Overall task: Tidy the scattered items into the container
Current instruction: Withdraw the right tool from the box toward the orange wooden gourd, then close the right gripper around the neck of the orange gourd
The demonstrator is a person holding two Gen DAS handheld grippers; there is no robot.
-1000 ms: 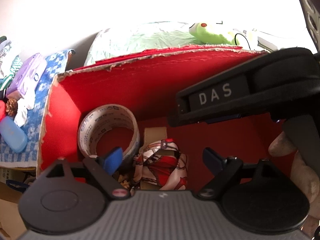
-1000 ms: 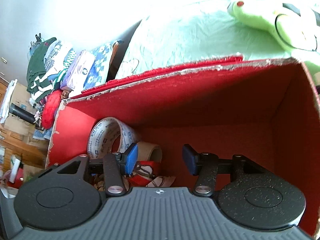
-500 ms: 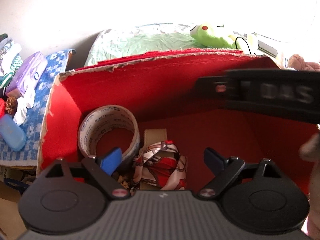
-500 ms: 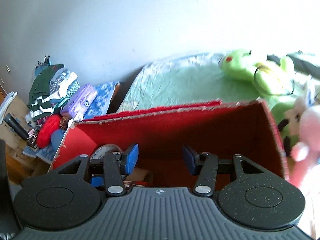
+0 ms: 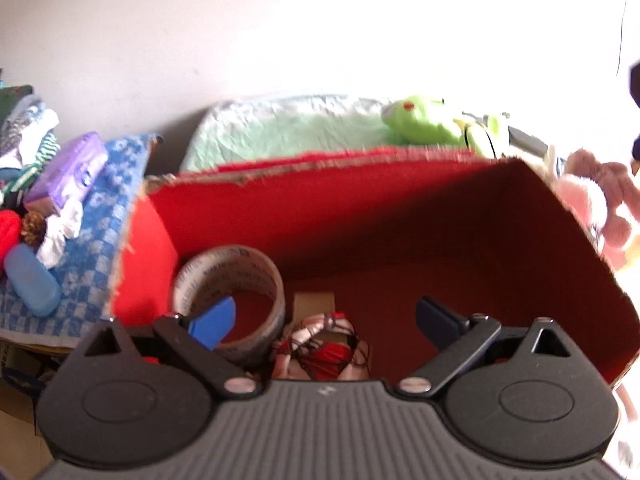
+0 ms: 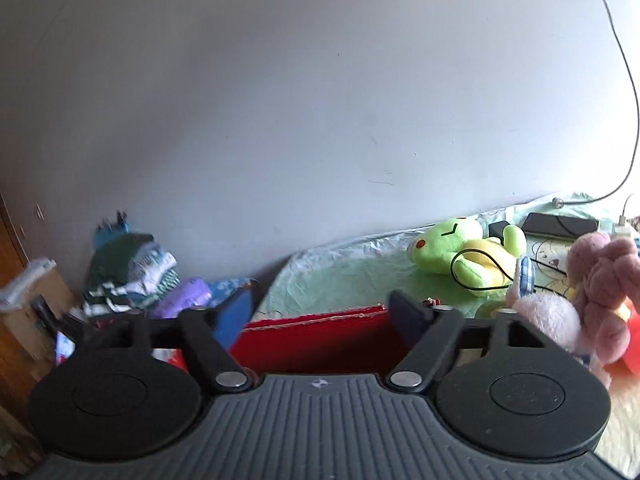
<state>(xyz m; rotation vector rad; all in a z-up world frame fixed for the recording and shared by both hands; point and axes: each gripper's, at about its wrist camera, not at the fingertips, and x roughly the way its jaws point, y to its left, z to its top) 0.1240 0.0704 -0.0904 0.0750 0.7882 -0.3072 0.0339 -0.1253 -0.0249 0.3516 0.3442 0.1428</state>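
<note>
A red cardboard box (image 5: 360,216) stands open in front of me, with a roll of printed tape (image 5: 228,276) upright in its left corner. Beside the roll lie a red and white patterned cloth (image 5: 320,348) and a brown tape roll (image 5: 314,304). My left gripper (image 5: 324,320) hangs over the box's near side, its jaws opening wide with nothing held between them. My right gripper (image 6: 320,316) is raised above the box's far rim (image 6: 316,320) and points toward the wall, its jaws opening too and empty.
A green frog plush (image 6: 464,248) lies on the pale green bed sheet (image 6: 352,272) behind the box. Pink plush toys (image 6: 580,300) sit at the right. Folded clothes (image 6: 132,272), a purple pack (image 5: 68,172) and a blue case (image 5: 30,280) lie on the left.
My right gripper has lifted out of the box, tilted up toward the wall and spread its jaws wider. It has left the left wrist view. The left gripper rose slightly and opened a little more.
</note>
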